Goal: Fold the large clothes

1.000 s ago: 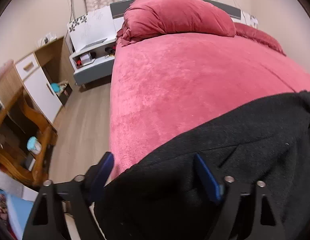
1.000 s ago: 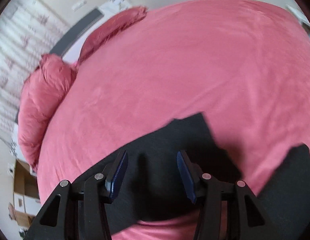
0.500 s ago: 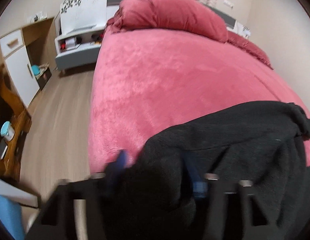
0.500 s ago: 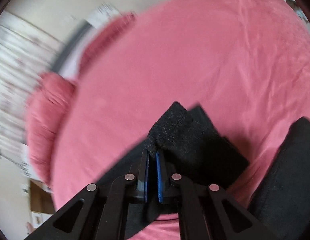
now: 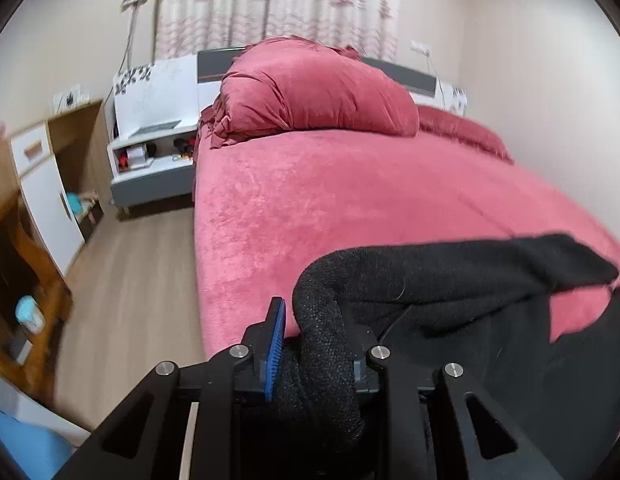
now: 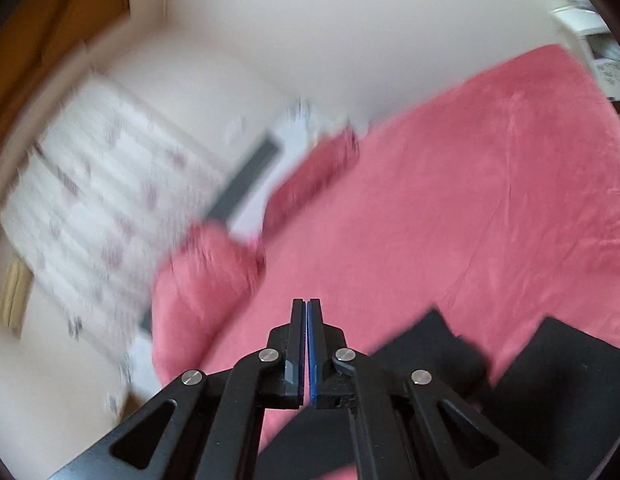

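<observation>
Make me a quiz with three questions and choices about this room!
1. Where does the black garment mostly lie?
A. on the floor
B. on the bed
C. on the desk

2. What colour is the bed's cover?
A. pink
B. green
C. white

3. What is the left hand-held gripper doing?
A. open and empty
B. shut on the garment
C. out of view

Answers:
1 B: the garment spreads over the bed's near end.
2 A: the whole cover is pink.
3 B: its jaws have just been closing, and bunched cloth sits pinched between them.

Red bed (image 5: pixel 350 200), patterned curtains (image 5: pixel 278 4), wood floor (image 5: pixel 130 288)
</observation>
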Available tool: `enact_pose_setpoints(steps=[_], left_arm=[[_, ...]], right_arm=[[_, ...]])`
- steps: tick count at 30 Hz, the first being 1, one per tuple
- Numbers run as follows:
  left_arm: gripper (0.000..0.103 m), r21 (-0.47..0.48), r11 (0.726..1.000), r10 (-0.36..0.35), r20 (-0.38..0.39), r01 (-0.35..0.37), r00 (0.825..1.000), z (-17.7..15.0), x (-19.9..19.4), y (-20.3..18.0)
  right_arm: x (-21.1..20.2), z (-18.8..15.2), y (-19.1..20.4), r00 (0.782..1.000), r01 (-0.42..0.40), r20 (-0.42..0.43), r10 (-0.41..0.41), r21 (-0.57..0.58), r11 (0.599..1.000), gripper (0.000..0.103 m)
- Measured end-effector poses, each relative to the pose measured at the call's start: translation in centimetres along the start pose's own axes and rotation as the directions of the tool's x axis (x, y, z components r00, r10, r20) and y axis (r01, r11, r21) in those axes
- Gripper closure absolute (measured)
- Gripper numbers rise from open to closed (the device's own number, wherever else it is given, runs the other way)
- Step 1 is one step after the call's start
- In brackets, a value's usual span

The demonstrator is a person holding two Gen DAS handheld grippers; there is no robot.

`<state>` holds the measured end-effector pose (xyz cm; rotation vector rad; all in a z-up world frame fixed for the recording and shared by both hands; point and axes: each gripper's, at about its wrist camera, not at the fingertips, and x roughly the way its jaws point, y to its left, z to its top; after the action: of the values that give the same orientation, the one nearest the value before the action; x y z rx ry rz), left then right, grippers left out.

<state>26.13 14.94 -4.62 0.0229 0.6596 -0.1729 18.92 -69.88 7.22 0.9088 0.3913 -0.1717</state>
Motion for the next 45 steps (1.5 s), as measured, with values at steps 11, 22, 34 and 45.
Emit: enact_pose_setpoints(steps=[11,22,34,45], left_arm=[[0.077,0.000,0.999,0.045,-0.012,-0.045,0.999,-0.8,1.3,-0.6],[0.079,-0.043,0.999,0.014,0.091,-0.010,0.996,-0.6,-3.3,-1.1],[0.080,-0.084,0.996,-0.030,0.144,0.043,0.989,-2.7,-9.5,-0.2],[0.067,-0.061,0.988,0.135,-0.132,-0.144,0.982,4.2,7.8,-0.3]], right_arm=[[11.4,-8.5,-7.5,0.815,0.476,-0.429,-0.389,0.114,0.872,0.059],[6.0,-6.3,-4.3,0.994,0.055,-0.099,-0.040,0.153,0.987,0.098],[-9.8,-4.0,3.0,0.982,-0.186,0.049,0.185,0.018,0.982,0.098],[11.9,3.7,4.5,0.961,0.271,-0.039,-0.272,-0.030,0.962,0.064]])
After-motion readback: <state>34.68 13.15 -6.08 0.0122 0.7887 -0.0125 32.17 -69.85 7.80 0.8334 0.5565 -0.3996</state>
